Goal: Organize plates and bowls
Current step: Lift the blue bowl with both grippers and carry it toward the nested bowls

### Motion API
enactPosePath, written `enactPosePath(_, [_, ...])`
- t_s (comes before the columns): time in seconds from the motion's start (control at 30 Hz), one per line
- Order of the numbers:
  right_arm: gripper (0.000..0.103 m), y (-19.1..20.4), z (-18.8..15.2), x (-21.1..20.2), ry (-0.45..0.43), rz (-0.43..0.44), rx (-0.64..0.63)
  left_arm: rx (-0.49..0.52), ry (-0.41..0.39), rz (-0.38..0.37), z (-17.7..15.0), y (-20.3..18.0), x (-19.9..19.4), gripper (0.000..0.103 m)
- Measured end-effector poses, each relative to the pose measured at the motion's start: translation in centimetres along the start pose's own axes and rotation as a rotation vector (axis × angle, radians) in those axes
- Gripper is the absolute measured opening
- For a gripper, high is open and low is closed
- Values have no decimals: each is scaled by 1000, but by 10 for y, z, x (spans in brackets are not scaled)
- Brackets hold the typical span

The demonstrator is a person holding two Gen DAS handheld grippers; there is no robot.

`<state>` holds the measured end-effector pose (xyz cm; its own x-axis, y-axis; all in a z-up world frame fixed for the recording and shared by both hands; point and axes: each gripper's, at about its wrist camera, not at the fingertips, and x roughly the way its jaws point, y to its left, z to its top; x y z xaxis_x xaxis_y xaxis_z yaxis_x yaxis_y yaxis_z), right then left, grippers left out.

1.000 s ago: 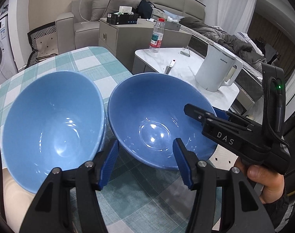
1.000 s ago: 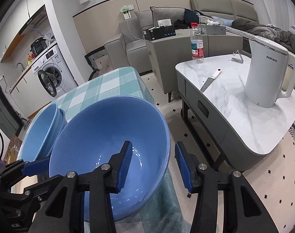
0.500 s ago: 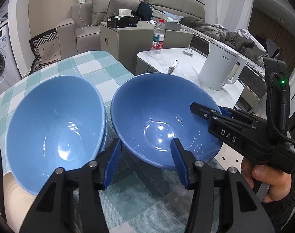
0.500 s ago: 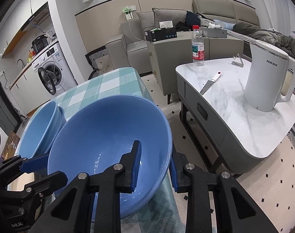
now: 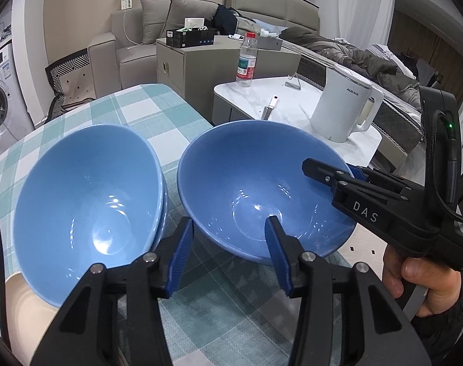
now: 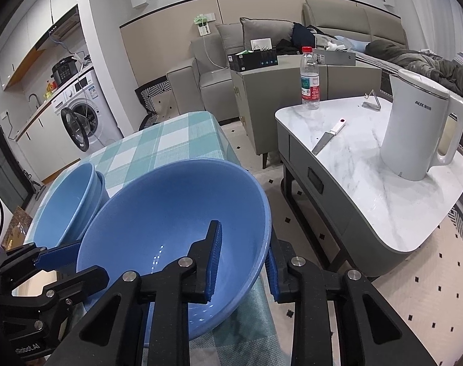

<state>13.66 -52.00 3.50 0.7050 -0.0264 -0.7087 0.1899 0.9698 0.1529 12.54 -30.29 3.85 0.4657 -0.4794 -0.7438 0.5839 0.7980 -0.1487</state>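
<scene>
The checked surface [image 5: 146, 113] carries a stack of blue bowls [image 5: 88, 195] on the left and a single blue bowl [image 5: 262, 189] on the right, at its near right edge. My right tool [image 6: 243, 259] is clamped on that single bowl's right rim, one pad inside, one outside. My left tool [image 5: 229, 253] straddles its near left rim, jaws closing, pads not yet pressing.

Beige sofa [image 6: 219, 61] (marble side table [image 6: 368, 164])
</scene>
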Motion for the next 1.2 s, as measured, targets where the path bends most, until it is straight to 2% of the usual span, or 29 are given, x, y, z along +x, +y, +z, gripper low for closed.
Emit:
enactPosePath(0.97, [27, 20, 9, -41, -100, 23, -28, -11, -105, -14, 9, 7, -36, 48])
enactPosePath(1.2, [27, 33, 11, -52, -127, 41, -57, -3, -141, 10, 9, 13, -48, 48])
